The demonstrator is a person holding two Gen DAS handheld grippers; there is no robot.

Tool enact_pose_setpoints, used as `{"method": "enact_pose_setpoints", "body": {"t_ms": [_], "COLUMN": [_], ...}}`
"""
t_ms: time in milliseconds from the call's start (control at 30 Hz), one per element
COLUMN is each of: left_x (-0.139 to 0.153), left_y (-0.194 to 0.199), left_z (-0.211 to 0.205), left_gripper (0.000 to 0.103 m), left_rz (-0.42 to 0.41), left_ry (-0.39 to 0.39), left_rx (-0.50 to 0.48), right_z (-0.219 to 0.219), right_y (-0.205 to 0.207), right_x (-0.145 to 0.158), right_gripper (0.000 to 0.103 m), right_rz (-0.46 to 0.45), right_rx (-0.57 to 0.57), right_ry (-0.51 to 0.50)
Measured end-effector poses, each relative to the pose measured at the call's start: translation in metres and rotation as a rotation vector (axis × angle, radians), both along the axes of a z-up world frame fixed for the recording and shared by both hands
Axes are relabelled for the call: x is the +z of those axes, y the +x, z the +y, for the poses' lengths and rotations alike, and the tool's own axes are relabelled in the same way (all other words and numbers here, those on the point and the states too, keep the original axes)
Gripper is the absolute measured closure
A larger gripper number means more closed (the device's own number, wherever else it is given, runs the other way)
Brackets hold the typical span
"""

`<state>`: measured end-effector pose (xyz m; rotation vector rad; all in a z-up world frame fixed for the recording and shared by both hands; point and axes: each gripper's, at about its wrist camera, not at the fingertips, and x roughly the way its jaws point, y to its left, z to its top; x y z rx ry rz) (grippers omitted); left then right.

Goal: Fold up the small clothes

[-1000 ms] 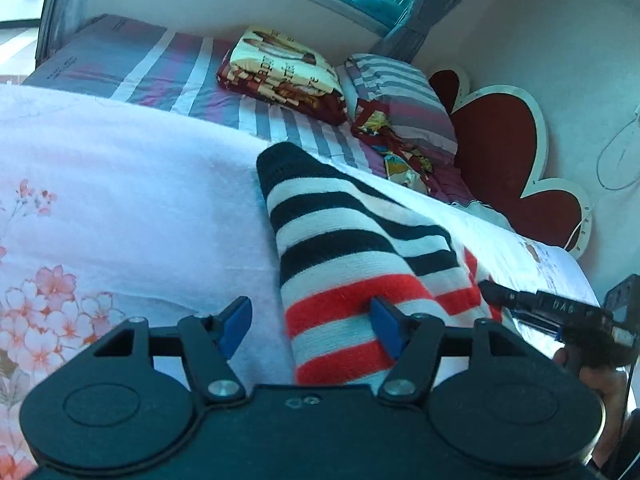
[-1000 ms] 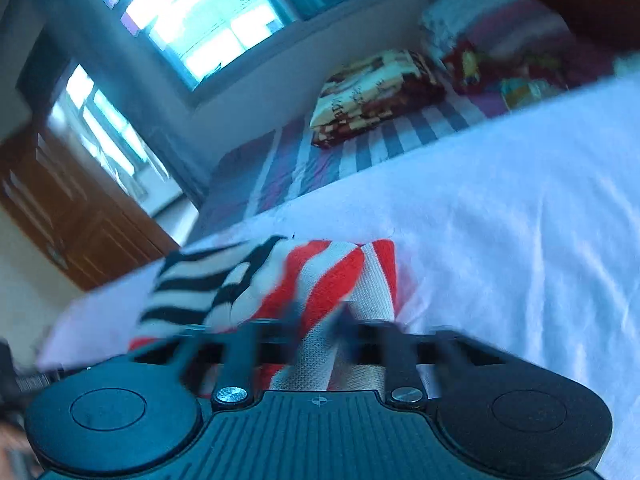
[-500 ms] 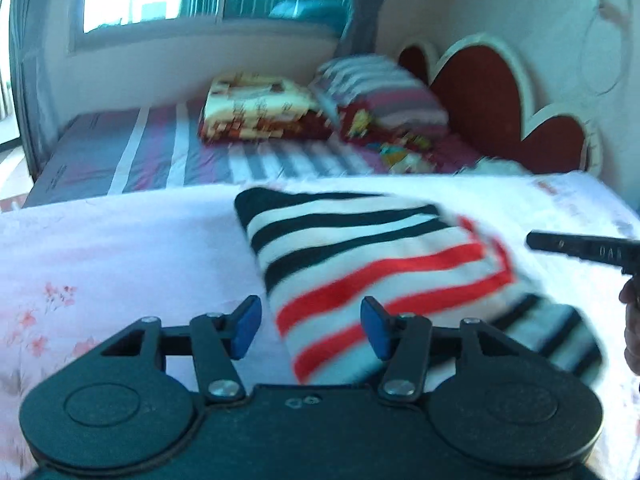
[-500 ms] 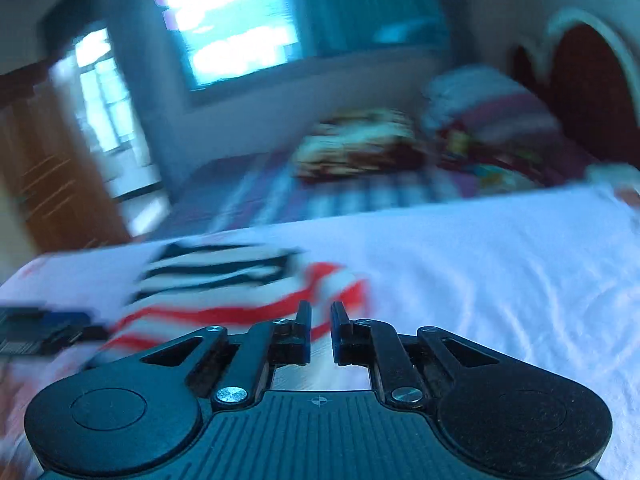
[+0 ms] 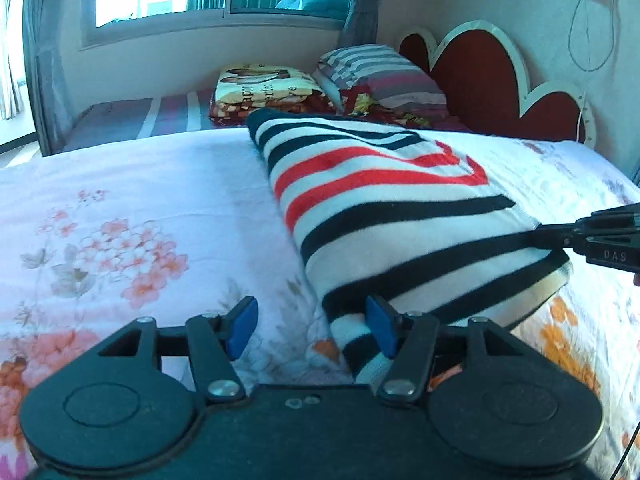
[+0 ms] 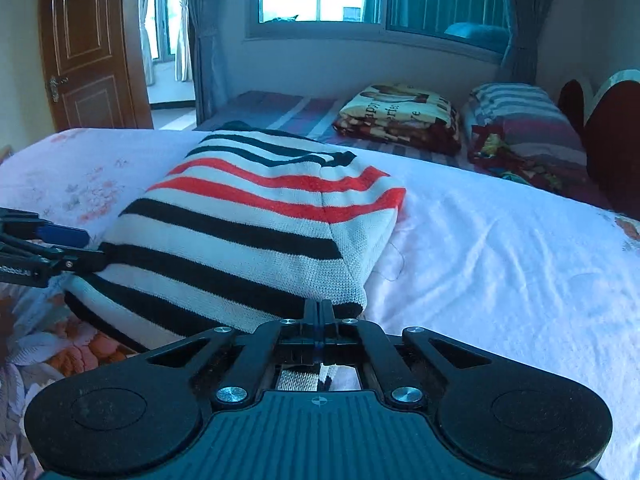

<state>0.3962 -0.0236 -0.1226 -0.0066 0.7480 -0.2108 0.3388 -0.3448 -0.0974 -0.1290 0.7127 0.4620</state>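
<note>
Right wrist view – fingers [image 6: 313,312] pinch striped sweater [image 6: 256,224] hem.

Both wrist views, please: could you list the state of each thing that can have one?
striped sweater: folded, lying on the bed.
right gripper: shut on the sweater's near edge.
left gripper: open, one finger against the sweater.
wooden door: open.
printed blanket: folded.

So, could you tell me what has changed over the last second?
The sweater has been folded over on the bed, so black stripes now lie nearest both cameras. The right gripper stays shut on its near edge. The left gripper has kept its fingers open, straddling the sweater's near corner. The folded blanket and pillow have not moved.
</note>
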Motion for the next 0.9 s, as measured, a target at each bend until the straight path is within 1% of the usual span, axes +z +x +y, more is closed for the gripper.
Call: {"method": "enact_pose_setpoints", "body": {"t_ms": [67, 133, 167, 200, 267, 300, 433, 500, 567, 667, 700, 733, 767, 800, 833, 867, 900], "left_x": [0.001, 0.004, 0.006, 0.01, 0.014, 0.015, 0.009, 0.008, 0.007, 0.001, -0.001, 0.001, 0.005, 0.011, 0.018, 0.025, 0.032], "left_y": [-0.003, -0.007, -0.01, -0.014, -0.023, -0.025, -0.025, -0.025, -0.027, -0.027, -0.027, -0.027, -0.027, -0.027, -0.028, -0.026, -0.02], "left_z": [-0.001, 0.0, -0.001, -0.001, -0.002, -0.002, -0.003, -0.003, -0.004, -0.006, -0.005, -0.002, 0.002, 0.007, 0.013, 0.019, 0.023], "left_gripper": [0.044, 0.045, 0.046, 0.047, 0.046, 0.046, 0.046, 0.046, 0.046, 0.046, 0.044, 0.041, 0.039, 0.03, 0.021, 0.02, 0.023], "left_rz": [0.005, 0.013, 0.01, 0.005, -0.016, -0.018, -0.001, 0.001, 0.003, 0.014, 0.014, 0.015, 0.01, -0.014, -0.054, -0.087, -0.098], "left_ry": [0.024, 0.031, 0.039, 0.036, 0.031, 0.026, 0.017, 0.019, 0.039, 0.074, 0.076, 0.075, 0.077, 0.075, 0.054, 0.023, 0.0], "left_rx": [0.003, 0.011, 0.017, 0.019, 0.022, 0.023, 0.041, 0.042, 0.036, 0.03, 0.03, 0.034, 0.049, 0.077, 0.097, 0.097, 0.097], "right_z": [0.0, 0.0, 0.001, -0.002, 0.0, 0.0, 0.008, 0.007, 0.006, 0.007, 0.007, 0.008, 0.007, 0.004, -0.001, -0.006, -0.011], "right_y": [-0.002, -0.009, -0.013, -0.009, -0.022, -0.025, -0.02, -0.015, -0.013, -0.011, -0.011, -0.009, -0.009, -0.009, -0.011, -0.01, -0.004], "right_x": [-0.002, 0.0, 0.004, 0.011, 0.022, 0.024, 0.012, 0.004, 0.0, -0.006, -0.006, -0.004, 0.001, 0.009, 0.018, 0.025, 0.03], "right_gripper": [0.103, 0.103, 0.103, 0.103, 0.103, 0.103, 0.103, 0.103, 0.103, 0.103, 0.103, 0.103, 0.103, 0.103, 0.103, 0.087, 0.064], "right_rz": [-0.006, 0.009, 0.009, 0.001, -0.032, -0.031, 0.008, 0.034, 0.043, 0.038, 0.04, 0.048, 0.057, 0.05, 0.023, -0.001, -0.012], "right_rx": [-0.002, -0.022, -0.034, -0.034, -0.018, -0.012, -0.016, -0.034, -0.045, -0.048, -0.05, -0.05, -0.054, -0.065, -0.077, -0.086, -0.112], "right_ry": [-0.025, -0.031, -0.032, -0.022, -0.011, -0.016, -0.044, -0.041, -0.032, -0.05, -0.048, -0.052, -0.05, -0.03, 0.007, 0.039, 0.053]}}
